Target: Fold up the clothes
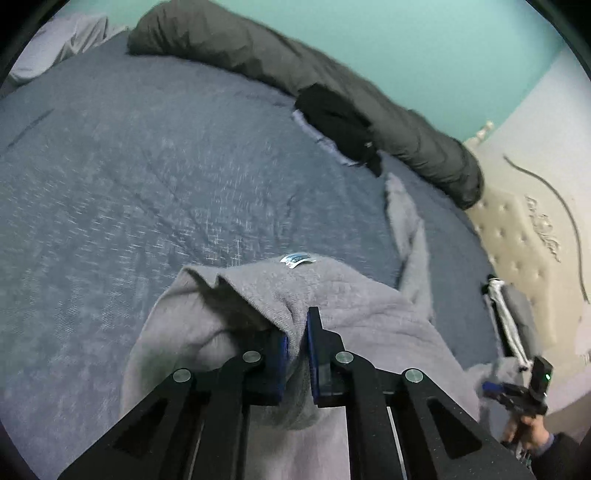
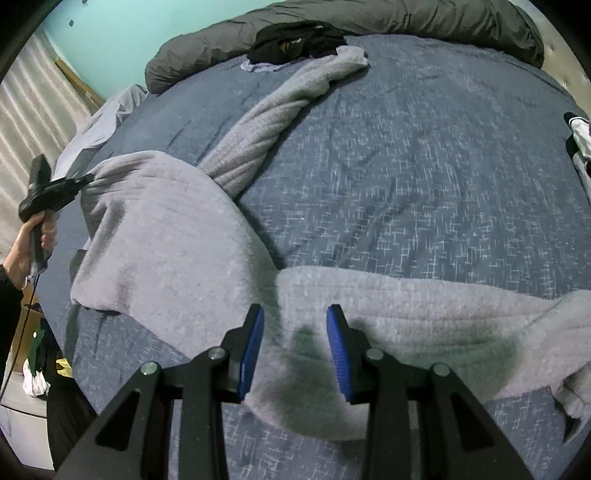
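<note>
Left gripper [image 1: 297, 354] pinches the grey sweater [image 2: 177, 251]; right gripper [image 2: 295, 354] hovers spread over its hem (untouched); lift gently, keeping the fabric taut.

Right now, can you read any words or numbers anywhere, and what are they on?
No words or numbers can be read.
Neck tag on the grey sweater: blue and white marks, too blurred to read.
Black garment by the dark duvet: a small pale logo, too small to read.
Headboard: a raised ornament, not lettering I can read.
</note>
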